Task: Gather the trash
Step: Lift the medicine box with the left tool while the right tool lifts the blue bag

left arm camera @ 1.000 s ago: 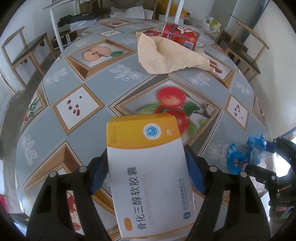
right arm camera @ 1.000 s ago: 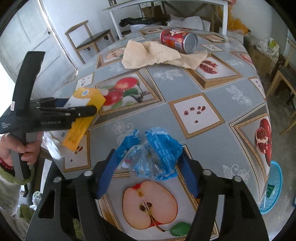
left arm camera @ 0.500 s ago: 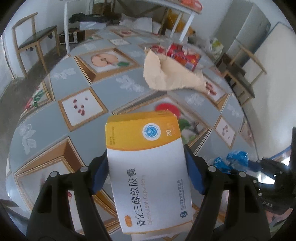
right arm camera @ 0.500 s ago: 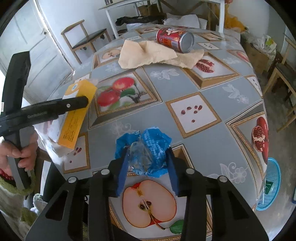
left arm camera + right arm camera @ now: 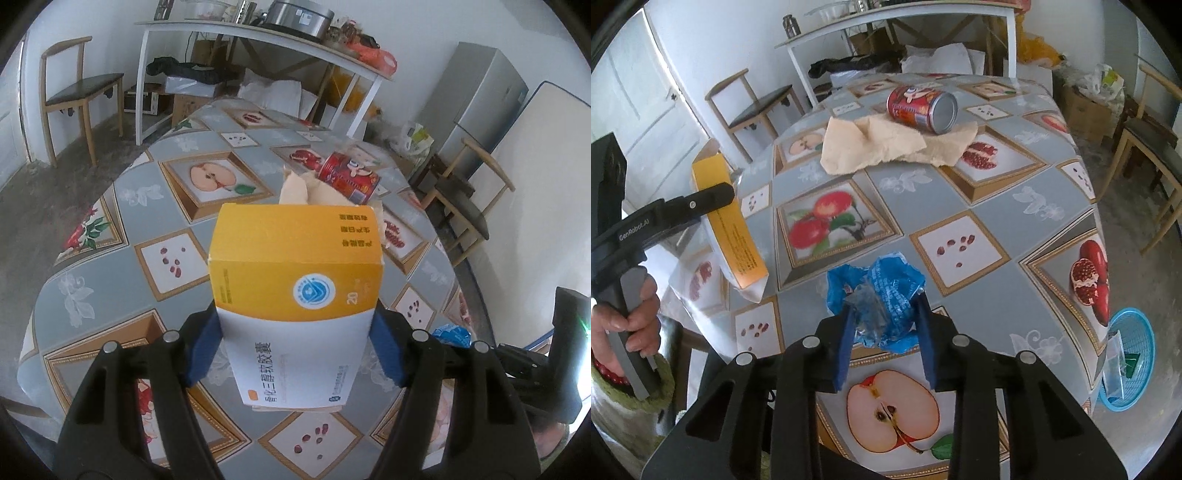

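Change, left: the box (image 5: 295, 295) sits higher and tilted back against the view than a second ago; its yellow end flap now faces the camera.
Change, right: the jaws were wide around the wrapper (image 5: 875, 295) a second ago; they are now closing, pads against its sides.
Left claw (image 5: 295, 347): pinching the box across its width, blue pads on both long sides; pointed down at a slant over the table (image 5: 122, 295).
Right claw (image 5: 884, 332): closing on the crumpled blue wrapper, which bulges forward past the fingertips.
Hand (image 5: 631, 317): grips the left claw's handle, seen left of the right claw; green cuff below it.
Can (image 5: 921, 109): lying on its side far ahead of both claws, on the paper (image 5: 886, 146).
Left view only: box front with round blue logo; wrapper just a blue scrap at the right claw.
Right view only: blue basket (image 5: 1130, 362) on the floor, right of the claw.
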`<state>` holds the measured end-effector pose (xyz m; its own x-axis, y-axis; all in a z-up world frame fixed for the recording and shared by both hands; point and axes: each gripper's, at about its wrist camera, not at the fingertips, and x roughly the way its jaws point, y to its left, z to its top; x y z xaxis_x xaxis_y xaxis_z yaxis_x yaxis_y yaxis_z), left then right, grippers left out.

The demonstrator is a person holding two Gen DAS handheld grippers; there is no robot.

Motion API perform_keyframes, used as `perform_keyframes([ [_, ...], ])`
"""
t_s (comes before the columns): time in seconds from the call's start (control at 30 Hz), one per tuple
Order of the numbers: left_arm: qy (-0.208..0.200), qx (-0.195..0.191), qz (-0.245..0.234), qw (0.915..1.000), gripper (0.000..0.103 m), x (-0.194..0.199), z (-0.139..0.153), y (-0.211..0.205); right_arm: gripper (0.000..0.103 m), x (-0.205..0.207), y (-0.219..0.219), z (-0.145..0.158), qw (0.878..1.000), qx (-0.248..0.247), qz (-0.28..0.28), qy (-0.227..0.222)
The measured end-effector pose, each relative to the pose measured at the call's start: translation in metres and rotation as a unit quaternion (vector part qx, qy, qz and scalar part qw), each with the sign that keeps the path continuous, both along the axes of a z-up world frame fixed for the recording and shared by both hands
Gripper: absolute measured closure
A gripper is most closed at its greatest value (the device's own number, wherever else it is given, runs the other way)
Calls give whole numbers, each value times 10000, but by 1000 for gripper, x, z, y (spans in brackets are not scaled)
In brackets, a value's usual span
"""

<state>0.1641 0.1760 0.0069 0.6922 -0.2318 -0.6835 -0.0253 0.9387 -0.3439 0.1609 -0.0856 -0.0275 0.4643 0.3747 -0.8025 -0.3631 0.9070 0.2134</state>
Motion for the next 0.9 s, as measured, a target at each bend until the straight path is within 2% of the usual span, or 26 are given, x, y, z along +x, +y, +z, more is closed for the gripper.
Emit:
perform_keyframes([
  [0.4,-330,-138,28,9994,36,-8,18,3,74,1,-10,19,9994,224,-146,-198],
  [0.9,-739,-137,-209,9970,36,-11,52,-30,74,-6,-46,35,9962,603,-438,-448],
])
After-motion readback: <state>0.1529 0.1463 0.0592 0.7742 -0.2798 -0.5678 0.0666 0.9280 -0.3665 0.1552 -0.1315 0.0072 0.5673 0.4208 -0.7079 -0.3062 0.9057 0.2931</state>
